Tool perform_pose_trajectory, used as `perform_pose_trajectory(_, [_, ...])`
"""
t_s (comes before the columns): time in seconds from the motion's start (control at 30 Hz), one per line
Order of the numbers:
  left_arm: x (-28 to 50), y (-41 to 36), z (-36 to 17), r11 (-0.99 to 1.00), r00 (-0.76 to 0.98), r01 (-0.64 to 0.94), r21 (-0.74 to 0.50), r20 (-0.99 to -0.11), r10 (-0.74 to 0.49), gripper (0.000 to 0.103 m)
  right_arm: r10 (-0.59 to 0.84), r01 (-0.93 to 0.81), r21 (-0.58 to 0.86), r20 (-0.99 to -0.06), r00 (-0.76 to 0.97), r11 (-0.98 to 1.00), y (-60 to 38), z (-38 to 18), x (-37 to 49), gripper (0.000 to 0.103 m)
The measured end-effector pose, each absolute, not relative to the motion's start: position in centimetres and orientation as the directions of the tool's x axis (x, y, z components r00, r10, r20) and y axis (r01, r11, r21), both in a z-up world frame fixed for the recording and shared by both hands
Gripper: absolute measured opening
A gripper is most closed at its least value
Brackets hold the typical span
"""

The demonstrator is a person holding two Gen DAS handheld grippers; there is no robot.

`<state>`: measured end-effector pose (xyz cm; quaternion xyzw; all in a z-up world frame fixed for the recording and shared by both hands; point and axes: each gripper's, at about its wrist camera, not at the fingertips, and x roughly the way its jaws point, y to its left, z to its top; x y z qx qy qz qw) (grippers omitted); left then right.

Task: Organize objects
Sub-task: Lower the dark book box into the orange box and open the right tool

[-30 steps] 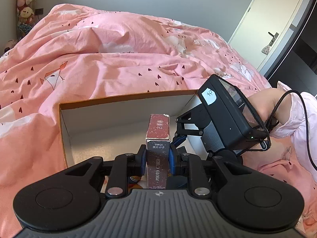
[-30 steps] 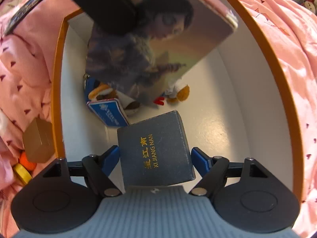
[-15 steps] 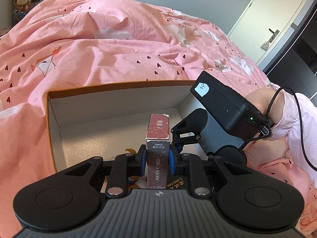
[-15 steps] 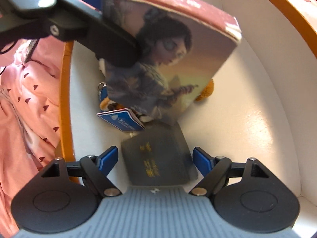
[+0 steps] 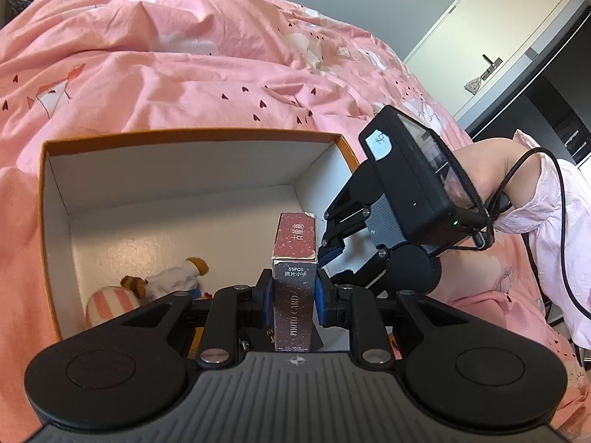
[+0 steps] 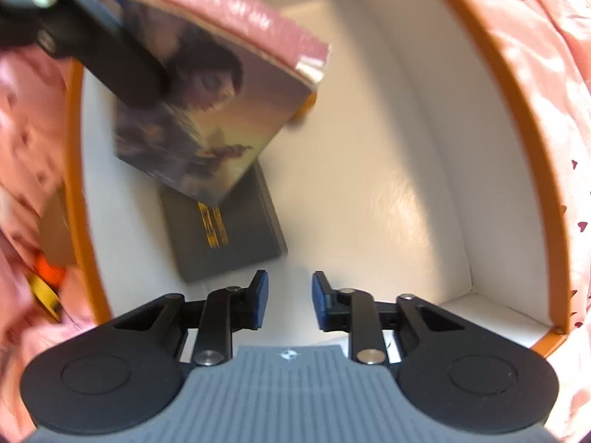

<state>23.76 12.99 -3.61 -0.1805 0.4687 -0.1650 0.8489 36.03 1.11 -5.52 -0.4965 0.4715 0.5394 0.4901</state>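
Left wrist view has the left claw (image 5: 294, 297) clamped on a photo card box (image 5: 294, 277), held upright above the orange-rimmed storage box (image 5: 192, 136) sitting on the pink bed (image 5: 166, 74), I'd guess so it can drop straight in on its narrow end. Right claw (image 6: 288, 304) is partway open with nothing between the blue pads (image 6: 260, 295), hanging just over a dark blue box with gold lettering (image 6: 221, 236) that lies flat on the white floor of the storage box, looks like it belongs there already. A small plush toy (image 5: 166, 280) and something pink-striped (image 5: 107, 304) sit in the left corner. Hard to see much else: the right wrist view is blurry, the photo card box covers part of the dark box and the gold text isn't readable. Some orange and yellow bits (image 6: 48, 280) outside the rim are too smeared to name.
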Motion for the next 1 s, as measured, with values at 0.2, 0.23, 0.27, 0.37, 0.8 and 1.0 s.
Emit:
perform_pose_trajectory(0.2, [24.5, 12.8, -5.1, 0.858, 0.437, 0.115, -0.501, -0.75, -0.497, 0.025, 0.075, -0.992, 0.023, -0.997, -0.033, -0.128, 1.3, -7.1, 33.9, 0.017])
perform_pose_trajectory(0.23, [24.6, 12.9, -5.3, 0.851, 0.425, 0.12, -0.511, -0.748, -0.509, 0.025, 0.082, -0.99, 0.029, -0.996, -0.041, -0.138, 1.4, -7.2, 33.6, 0.015])
perform_pose_trajectory(0.27, [24.8, 13.0, -5.5, 0.84, 0.409, 0.124, -0.529, -0.744, -0.529, 0.025, 0.092, -0.988, 0.037, -0.994, -0.051, -0.149, 1.4, -7.2, 33.3, 0.014])
perform_pose_trajectory(0.37, [25.5, 13.2, -6.3, 0.814, 0.362, 0.12, -0.568, -0.739, -0.568, 0.025, 0.117, -0.986, 0.061, -0.99, -0.08, -0.153, 1.6, -7.1, 32.7, 0.014])
perform_pose_trajectory(0.8, [30.4, 14.3, -11.1, 0.744, 0.139, 0.022, -0.668, -0.735, -0.664, 0.026, 0.138, -0.989, 0.041, -0.989, -0.062, -0.145, 1.8, -6.1, 30.7, 0.016])
perform_pose_trajectory(1.0, [30.2, 12.4, -11.1, 0.839, 0.129, 0.052, -0.542, -0.829, -0.544, 0.036, 0.142, -0.984, 0.019, -0.989, -0.044, -0.175, 2.0, -5.2, 29.1, 0.016])
